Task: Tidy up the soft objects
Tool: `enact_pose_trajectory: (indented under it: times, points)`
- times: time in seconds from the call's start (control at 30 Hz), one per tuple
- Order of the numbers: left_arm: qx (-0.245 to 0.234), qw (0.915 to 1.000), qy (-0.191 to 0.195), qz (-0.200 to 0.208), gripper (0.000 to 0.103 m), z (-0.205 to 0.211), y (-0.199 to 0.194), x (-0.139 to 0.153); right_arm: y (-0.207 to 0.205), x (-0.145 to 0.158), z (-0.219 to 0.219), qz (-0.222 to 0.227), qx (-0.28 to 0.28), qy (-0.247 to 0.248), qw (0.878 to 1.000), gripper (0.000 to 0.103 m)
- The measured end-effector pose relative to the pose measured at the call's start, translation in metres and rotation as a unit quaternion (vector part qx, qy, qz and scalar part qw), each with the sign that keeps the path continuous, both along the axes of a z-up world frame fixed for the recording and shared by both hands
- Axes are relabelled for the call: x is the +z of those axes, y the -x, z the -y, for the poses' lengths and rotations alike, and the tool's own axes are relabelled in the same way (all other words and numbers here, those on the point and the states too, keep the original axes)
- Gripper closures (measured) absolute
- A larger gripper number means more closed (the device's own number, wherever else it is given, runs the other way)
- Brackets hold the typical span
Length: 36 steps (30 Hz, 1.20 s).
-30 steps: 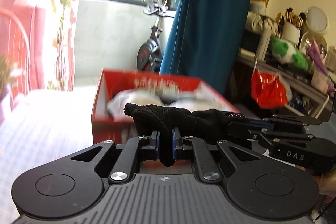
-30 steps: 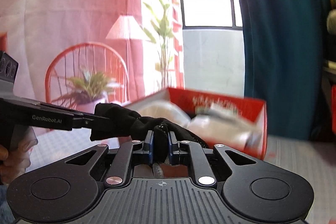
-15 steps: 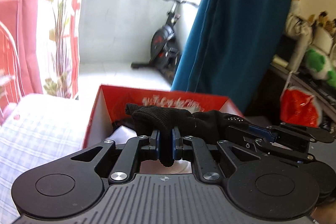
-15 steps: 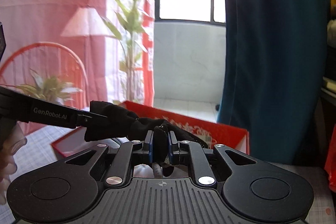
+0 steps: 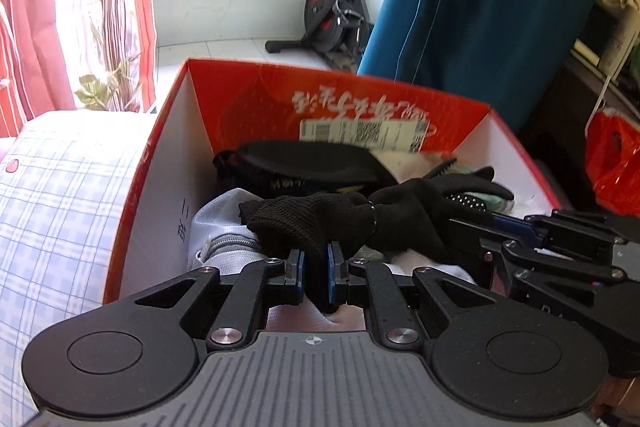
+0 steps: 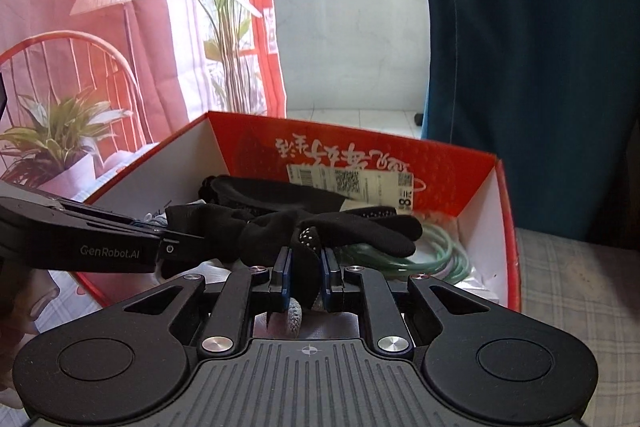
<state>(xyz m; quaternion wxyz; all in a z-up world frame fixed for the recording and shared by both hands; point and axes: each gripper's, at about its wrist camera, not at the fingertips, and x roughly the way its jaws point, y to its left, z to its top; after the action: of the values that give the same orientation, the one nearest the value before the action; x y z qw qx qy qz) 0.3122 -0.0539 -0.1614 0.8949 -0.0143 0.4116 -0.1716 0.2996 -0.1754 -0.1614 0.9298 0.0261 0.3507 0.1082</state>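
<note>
Left wrist view: left tongs [image 5: 315, 277] clamped on a black knit glove [image 5: 312, 217], blue pads pinching a bunched fold of it. Glove is dark, coarse mesh-like knit, crumpled and twisted in the middle, stretched sideways toward the right tongs [image 5: 472, 227], which come in from the right edge and grip its other end. Glove hangs over the open red box [image 5: 168, 131], just above the contents. Box has red outer walls, white inner sides, white script and a barcode label [image 5: 364, 133] on the far inner wall. Inside: a black padded item [image 5: 304, 163] at the back, a white-grey zippered fabric piece [image 5: 224, 227] at the near left, more black glove fingers with white grip dots [image 5: 468, 201] on the right. Box sits on a blue-white checked cloth [image 5: 60, 195]. Behind: exercise bike [image 5: 332, 11], teal curtain [image 5: 480, 7], red bag [image 5: 612, 155] at right. Right wrist view: right tongs [image 6: 306, 279] clamped on the same glove [image 6: 280, 231], a fold with white dots between the pads; glove fingers splay to the right over pale green looped cord [image 6: 436, 251] in the box [image 6: 508, 227]. Left tongs [image 6: 176, 247] enter from the left, closed on the glove's cuff end. A bit of a hand [image 6: 24, 307] shows at the left edge. Backdrop with printed lamp, chair and plants [image 6: 100, 47] behind.
</note>
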Motion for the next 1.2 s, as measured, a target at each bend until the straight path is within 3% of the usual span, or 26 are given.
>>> enact_pose_trajectory:
  times: [0.2, 0.43, 0.47, 0.53, 0.6, 0.63, 0.7, 0.73, 0.8, 0.87, 0.97, 1.13, 1.2]
  points:
    - [-0.005, 0.9999, -0.013, -0.009, 0.091, 0.004, -0.003, -0.009, -0.004, -0.006, 0.007, -0.029, -0.003, -0.018, 0.999, 0.089]
    - [-0.008, 0.9998, -0.019, 0.005, 0.089, 0.004, 0.002, 0.0, 0.0, -0.008, 0.008, -0.03, -0.007, -0.02, 0.999, 0.089]
    - [-0.009, 0.9998, -0.016, 0.009, 0.086, 0.002, 0.003, 0.002, 0.002, -0.007, 0.008, -0.03, -0.008, -0.02, 0.999, 0.09]
    - [-0.013, 0.9998, -0.004, 0.018, 0.068, -0.001, 0.006, 0.006, 0.005, -0.006, 0.007, -0.029, -0.008, -0.011, 0.999, 0.09]
    - [-0.02, 0.9991, 0.006, 0.035, 0.042, -0.003, 0.013, 0.013, 0.009, -0.004, 0.004, -0.027, -0.009, -0.001, 1.0, 0.09]
    - [-0.023, 0.9987, 0.002, 0.046, 0.037, -0.002, 0.017, 0.017, 0.01, -0.003, 0.003, -0.027, -0.01, 0.003, 1.0, 0.09]
    - [-0.025, 0.997, -0.02, 0.071, 0.015, 0.0, 0.027, 0.024, 0.015, 0.001, 0.001, -0.021, -0.016, 0.009, 1.0, 0.089]
    - [-0.03, 0.9958, -0.028, 0.082, 0.011, 0.0, 0.03, 0.028, 0.018, 0.004, 0.0, -0.015, -0.019, 0.01, 1.0, 0.087]
    - [-0.036, 0.9938, -0.034, 0.099, 0.006, -0.002, 0.037, 0.036, 0.027, 0.012, -0.002, 0.002, -0.02, 0.01, 1.0, 0.077]
    - [-0.031, 0.9932, -0.031, 0.108, 0.003, -0.007, 0.041, 0.043, 0.035, 0.021, -0.002, 0.01, -0.022, 0.008, 1.0, 0.056]
    - [-0.01, 0.9926, -0.026, 0.118, 0.0, -0.015, 0.046, 0.054, 0.048, 0.034, 0.0, 0.026, -0.029, 0.009, 0.999, 0.041]
    - [0.006, 0.9909, -0.019, 0.133, 0.0, -0.026, 0.065, 0.074, 0.066, 0.053, 0.007, 0.05, -0.049, 0.006, 0.998, 0.005]
    - [0.01, 0.9889, -0.024, 0.147, 0.0, -0.029, 0.075, 0.083, 0.074, 0.063, 0.009, 0.059, -0.054, 0.005, 0.997, 0.001]
